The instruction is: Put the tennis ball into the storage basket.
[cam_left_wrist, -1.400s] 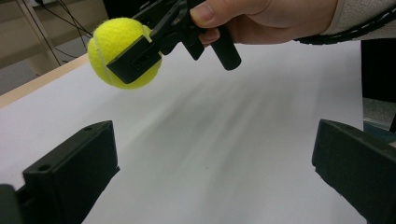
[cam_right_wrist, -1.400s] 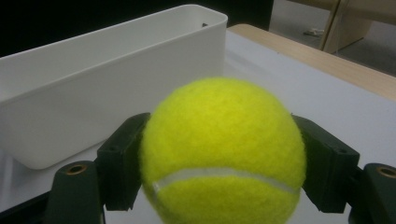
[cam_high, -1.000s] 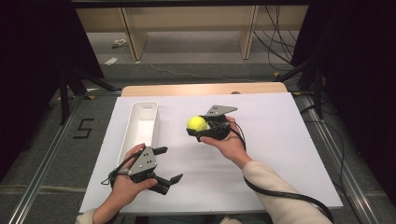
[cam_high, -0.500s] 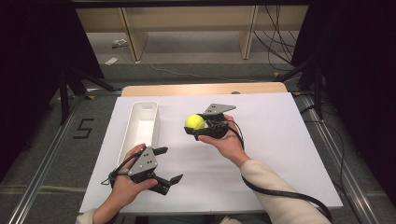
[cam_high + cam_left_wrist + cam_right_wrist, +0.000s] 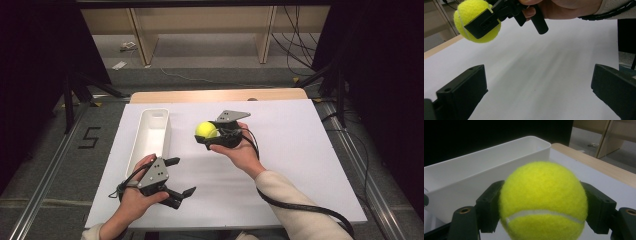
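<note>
A yellow tennis ball (image 5: 205,130) is held above the white table sheet, with my right gripper (image 5: 205,135) shut on it. In the right gripper view the tennis ball (image 5: 543,201) sits squeezed between the two black jaws, facing the long white bin (image 5: 486,170). The white bin (image 5: 148,135) lies empty just left of the ball. Near the front left of the sheet my left gripper (image 5: 177,177) stands open with nothing between its jaws. In the left gripper view the tennis ball (image 5: 469,15) and the right hand appear at the top.
A white sheet (image 5: 300,160) covers the table, with a wooden strip (image 5: 215,95) at the far edge. Wooden shelving (image 5: 200,25) and cables stand on the floor beyond. A "5" mark (image 5: 90,137) lies on the floor at left.
My right gripper has carried the ball slightly left, toward the bin. The left gripper has barely moved.
</note>
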